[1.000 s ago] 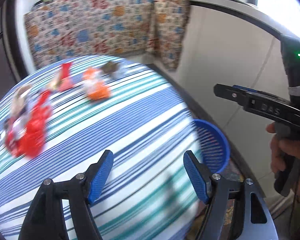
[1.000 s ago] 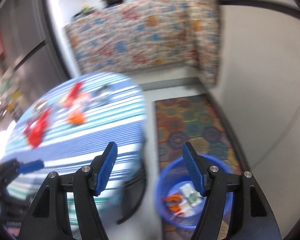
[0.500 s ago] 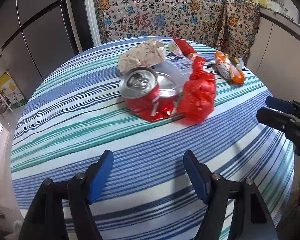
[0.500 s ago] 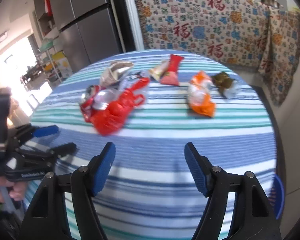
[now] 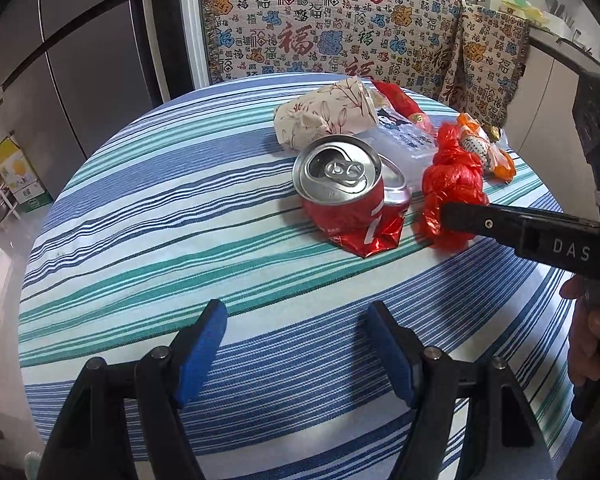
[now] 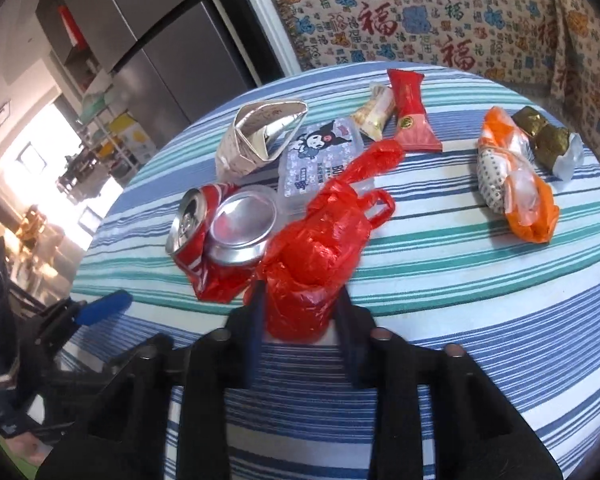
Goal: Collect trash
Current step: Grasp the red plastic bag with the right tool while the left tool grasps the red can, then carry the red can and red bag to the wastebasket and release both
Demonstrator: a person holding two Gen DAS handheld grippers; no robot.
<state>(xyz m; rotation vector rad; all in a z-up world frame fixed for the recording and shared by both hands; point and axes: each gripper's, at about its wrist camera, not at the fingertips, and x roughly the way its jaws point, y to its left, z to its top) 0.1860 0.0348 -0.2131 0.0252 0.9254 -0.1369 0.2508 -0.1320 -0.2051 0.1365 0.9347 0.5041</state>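
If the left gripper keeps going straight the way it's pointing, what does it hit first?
Probably bare striped tablecloth: the left gripper is open, angled down, with nothing between its fingers. The crushed red can lies beyond, a little to the right; depth is unclear.

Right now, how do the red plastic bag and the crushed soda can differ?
The red plastic bag is soft, crinkled film; the crushed soda can is dented metal with a silver top. The bag sits between the right gripper jaws, which have just been closing on it; the can lies free, untouched. Both are red and rest on the striped tablecloth.
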